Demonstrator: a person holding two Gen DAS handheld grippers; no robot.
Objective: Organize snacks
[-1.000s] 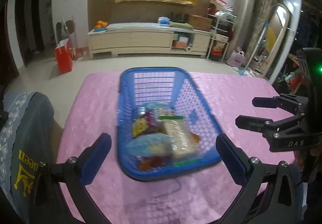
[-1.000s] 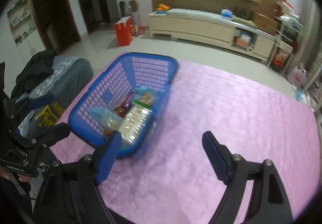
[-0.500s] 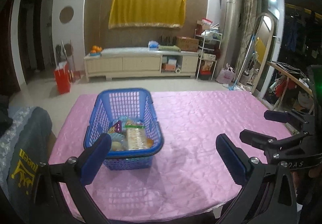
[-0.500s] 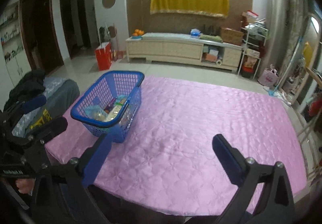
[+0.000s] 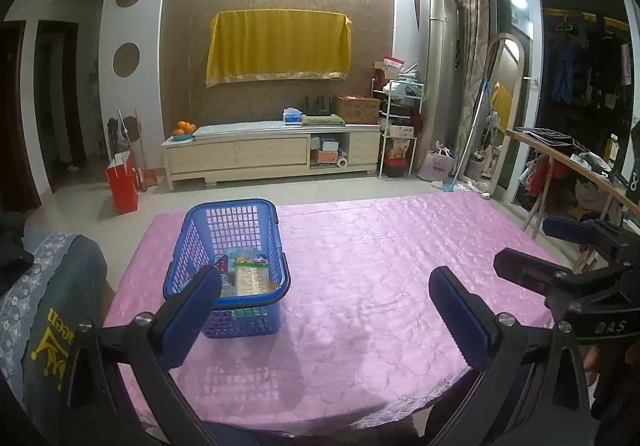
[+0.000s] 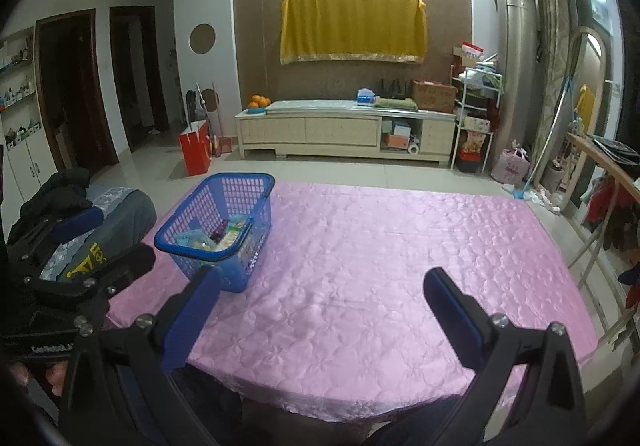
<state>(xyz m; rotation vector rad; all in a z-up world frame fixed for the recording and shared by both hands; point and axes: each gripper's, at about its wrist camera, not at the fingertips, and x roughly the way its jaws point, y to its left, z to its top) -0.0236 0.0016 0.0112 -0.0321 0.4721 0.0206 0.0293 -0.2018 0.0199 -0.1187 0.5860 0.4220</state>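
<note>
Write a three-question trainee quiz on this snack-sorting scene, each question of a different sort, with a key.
1. True or false: the left gripper is shut on a snack packet.
2. Multiple choice: where are the snack packets? A) scattered on the pink tablecloth B) inside the blue basket C) on the TV cabinet
3. Fill in: on the pink tablecloth, the blue basket stands toward the table's ____ side as both wrist cameras see it.

Key: 1 false, both the left gripper and the right gripper are open and hold nothing. 2 B. 3 left.
</note>
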